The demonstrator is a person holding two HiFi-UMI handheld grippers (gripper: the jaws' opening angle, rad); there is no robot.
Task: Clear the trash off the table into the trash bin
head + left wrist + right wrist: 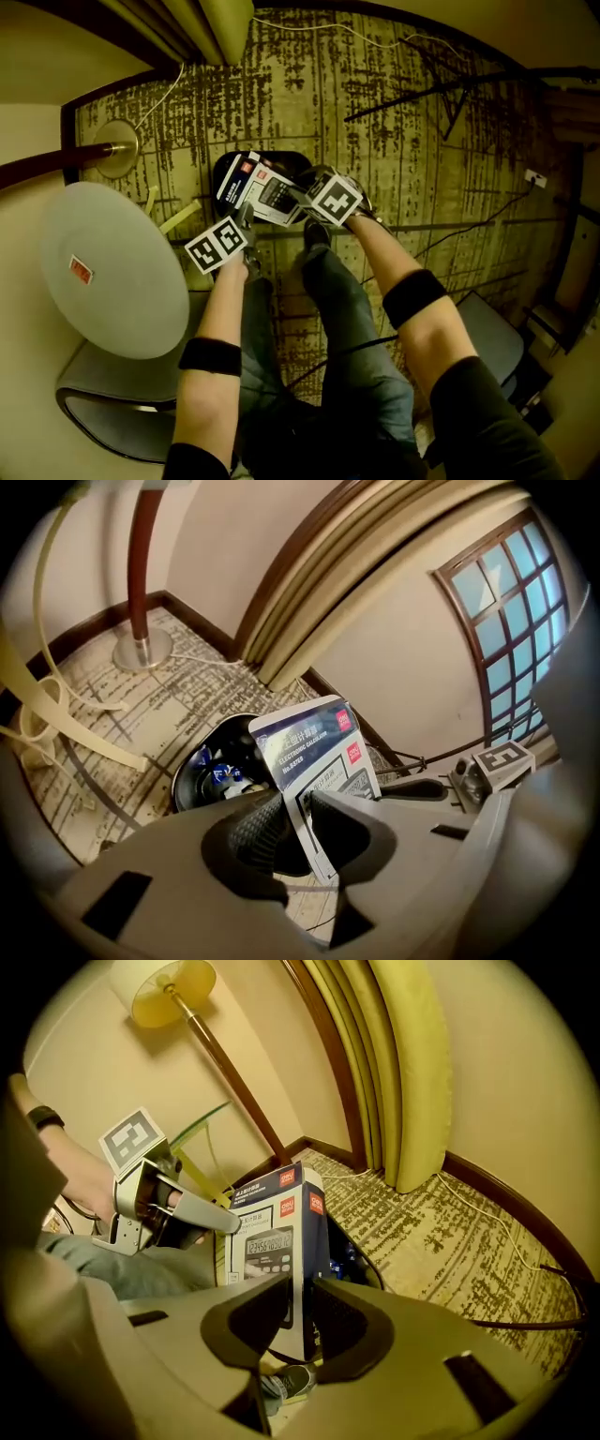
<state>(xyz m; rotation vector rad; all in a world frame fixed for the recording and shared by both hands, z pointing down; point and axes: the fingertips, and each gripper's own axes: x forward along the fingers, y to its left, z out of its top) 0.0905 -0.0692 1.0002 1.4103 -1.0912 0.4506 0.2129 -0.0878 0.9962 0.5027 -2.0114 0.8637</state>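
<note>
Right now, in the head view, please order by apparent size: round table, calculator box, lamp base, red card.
1. round table
2. calculator box, held nearer the camera, so its lead is unsure
3. lamp base
4. red card

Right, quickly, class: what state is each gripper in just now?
Left gripper: shut on the box.
Right gripper: shut on the same box.
</note>
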